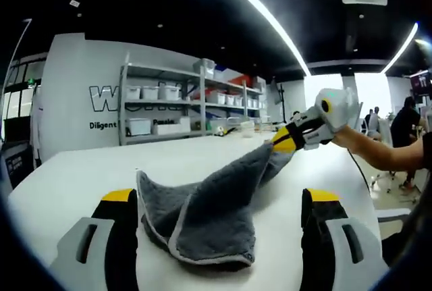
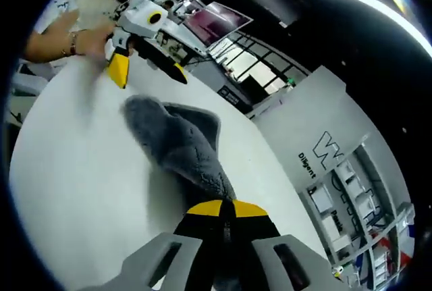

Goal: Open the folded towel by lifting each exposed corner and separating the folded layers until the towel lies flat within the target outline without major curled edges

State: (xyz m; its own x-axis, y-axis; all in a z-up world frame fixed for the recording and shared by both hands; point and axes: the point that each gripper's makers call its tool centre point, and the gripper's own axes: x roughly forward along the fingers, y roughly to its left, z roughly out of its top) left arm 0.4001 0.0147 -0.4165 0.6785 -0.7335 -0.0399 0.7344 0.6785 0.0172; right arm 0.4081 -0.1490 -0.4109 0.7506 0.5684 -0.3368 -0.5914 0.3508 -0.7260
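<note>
Wide white table (image 1: 81, 176) underneath everything, running off toward a white wall (image 1: 74, 88) at 10 o'clock in the left gripper view, lettered with a large outlined "W" and more hidden behind the shelving, and beneath it the bold word "Diligent". Same wall at 3 o'clock in the right gripper view, reading "W" and "Diligent". Metal shelving unit (image 1: 182, 102) against that wall, loaded with white lidded bins (image 1: 160, 92) and, farther right, red ones; contents too small to tell. Grey towel (image 1: 202, 213) mid-table, still folded and bunched, one corner drawn up off the surface toward 2 o'clock. Right gripper (image 2: 223, 203) clamped tight on that raised corner, jaws pressed together. Left gripper (image 1: 223, 200) spread wide, jaws either side of the towel's near edge, gripping nothing.
</note>
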